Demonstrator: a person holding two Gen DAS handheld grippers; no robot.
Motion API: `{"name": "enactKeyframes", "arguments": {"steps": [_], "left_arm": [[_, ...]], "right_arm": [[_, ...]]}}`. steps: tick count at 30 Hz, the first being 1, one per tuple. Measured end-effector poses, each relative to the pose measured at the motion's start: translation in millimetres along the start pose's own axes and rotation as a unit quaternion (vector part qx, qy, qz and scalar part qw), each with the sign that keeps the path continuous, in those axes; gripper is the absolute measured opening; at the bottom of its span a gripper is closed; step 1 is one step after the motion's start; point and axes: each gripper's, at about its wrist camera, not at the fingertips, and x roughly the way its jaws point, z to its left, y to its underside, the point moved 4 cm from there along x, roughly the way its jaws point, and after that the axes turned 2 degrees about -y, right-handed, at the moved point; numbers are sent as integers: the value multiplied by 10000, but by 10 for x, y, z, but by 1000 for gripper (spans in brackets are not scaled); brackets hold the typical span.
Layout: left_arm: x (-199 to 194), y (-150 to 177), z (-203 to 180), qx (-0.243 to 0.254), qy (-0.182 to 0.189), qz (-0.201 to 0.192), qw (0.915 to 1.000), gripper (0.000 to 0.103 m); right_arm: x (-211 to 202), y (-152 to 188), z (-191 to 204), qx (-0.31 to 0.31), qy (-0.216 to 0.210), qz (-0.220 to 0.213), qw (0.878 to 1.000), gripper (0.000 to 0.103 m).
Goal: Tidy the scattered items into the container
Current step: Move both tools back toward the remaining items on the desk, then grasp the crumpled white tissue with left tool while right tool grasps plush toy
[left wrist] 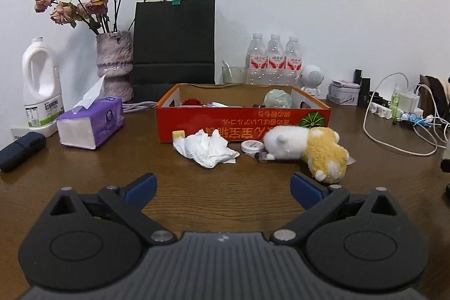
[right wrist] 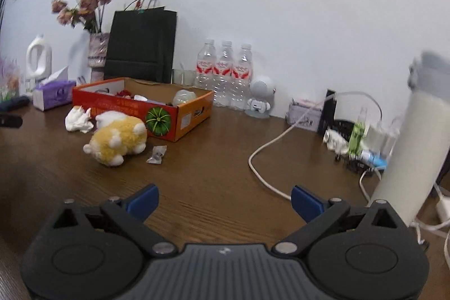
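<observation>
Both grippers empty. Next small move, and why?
Probably ease the left gripper forward to the crumpled tissue. It lies loose on the table straight ahead of the open jaws, just outside the red box. The plush toy sits further right.

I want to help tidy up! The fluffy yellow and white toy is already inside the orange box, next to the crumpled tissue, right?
Not quite. The fluffy yellow and white toy is not inside the orange box; it lies on the table in front of it. The crumpled tissue is next to it, also on the table. The left wrist view shows this clearly.
</observation>
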Motion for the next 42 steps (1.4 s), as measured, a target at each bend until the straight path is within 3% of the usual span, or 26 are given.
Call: {"name": "enactKeyframes", "arguments": {"steps": [9, 14, 16, 21, 24, 31, 35, 38, 41, 42], "left_arm": [[104, -10, -18, 110, -34, 64, 9999, 103], [214, 30, 46, 12, -20, 197, 9998, 103], [253, 43, 65, -2, -13, 232, 9997, 103], [420, -30, 111, -67, 33, 298, 9995, 103], [607, -115, 145, -34, -15, 434, 9991, 103], [1074, -203, 302, 85, -83, 751, 9971, 102], [1400, -277, 415, 100, 100, 942, 9955, 96], [1641, -340, 480, -9, 300, 1134, 9931, 86], [1802, -373, 524, -329, 563, 1376, 9883, 85], [1836, -370, 524, -397, 627, 1424, 9870, 78]], "right_arm": [[81, 105, 363, -808, 145, 440, 9957, 101], [101, 55, 482, -794, -21, 472, 9957, 101], [86, -4, 561, -762, -108, 355, 9964, 101], [20, -338, 986, -325, -833, -272, 9956, 101], [190, -510, 1277, -232, -1098, -281, 9933, 101], [702, -696, 1604, 118, -844, 72, 9963, 101], [955, -721, 1797, 48, -968, 230, 9950, 99], [1173, -808, 1949, 49, -1169, 269, 9928, 93], [1457, -858, 2008, 63, -759, 483, 9959, 82], [1526, -863, 1999, 86, -680, 518, 9963, 77]]}}
